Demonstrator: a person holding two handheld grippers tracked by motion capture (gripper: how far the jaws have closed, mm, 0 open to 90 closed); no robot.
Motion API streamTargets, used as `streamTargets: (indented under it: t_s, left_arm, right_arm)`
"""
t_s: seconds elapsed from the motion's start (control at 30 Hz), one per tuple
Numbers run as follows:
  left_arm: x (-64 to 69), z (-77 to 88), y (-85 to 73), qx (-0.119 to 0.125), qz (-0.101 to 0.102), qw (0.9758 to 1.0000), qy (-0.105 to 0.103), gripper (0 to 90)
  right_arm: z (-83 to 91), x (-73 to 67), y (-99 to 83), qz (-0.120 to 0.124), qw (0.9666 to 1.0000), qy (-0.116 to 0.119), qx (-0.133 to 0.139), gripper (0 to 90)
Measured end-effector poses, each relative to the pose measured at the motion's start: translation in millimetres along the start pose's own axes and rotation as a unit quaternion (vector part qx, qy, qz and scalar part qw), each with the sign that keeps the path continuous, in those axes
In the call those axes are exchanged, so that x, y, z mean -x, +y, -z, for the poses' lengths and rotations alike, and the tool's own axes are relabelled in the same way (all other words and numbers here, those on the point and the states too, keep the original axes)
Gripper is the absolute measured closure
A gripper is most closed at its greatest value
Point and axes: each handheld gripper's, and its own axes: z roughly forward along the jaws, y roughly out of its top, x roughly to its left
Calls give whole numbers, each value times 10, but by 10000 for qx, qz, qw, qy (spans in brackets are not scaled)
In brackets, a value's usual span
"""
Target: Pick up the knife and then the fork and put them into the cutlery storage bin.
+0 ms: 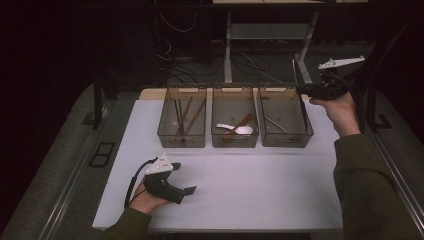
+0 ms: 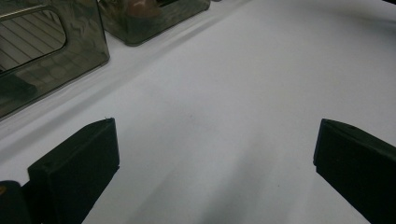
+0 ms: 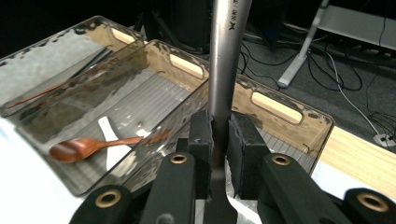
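Metal handle (image 3: pixel 227 51), clamped between the pads of the right tongs (image 3: pixel 219 135), standing up from them in the right gripper view, with a dark flat end below the pads. Held above the far right corner of the right bin (image 1: pixel 285 122), at the back right of the white surface (image 1: pixel 240 185). Right tongs (image 1: pixel 305 91) together on the handle, gripped by the right hand (image 1: pixel 340 112), raised off the surface. Three clear bins in a row: left bin (image 1: pixel 182 124) with long brown and dark sticks, middle bin (image 1: pixel 235 124) with a white spoon (image 1: pixel 236 129) and a wooden spoon (image 3: pixel 86 147), the two crossing. Thin metal piece lying in the right bin, too small to name. Left tongs (image 1: pixel 186 190) apart, with bare surface between them, resting low near the front left, well apart from the bins. Left hand (image 1: pixel 147 200) wrapped round the grip, cable looping beside it.
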Motion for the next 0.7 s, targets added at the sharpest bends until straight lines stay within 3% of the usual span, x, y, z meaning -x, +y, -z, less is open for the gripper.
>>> streamTargets:
  t_s: [0.3, 0.7]
  left_arm:
    - [3, -6, 1, -17, -13, 10000, -26, 0]
    - [3, 0, 3, -5, -29, 10000, -61, 0]
  right_arm:
    - [-268, 126, -67, -74, 9995, -265, -129, 800]
    - [-585, 220, -240, -94, 9982, -391, -440, 800]
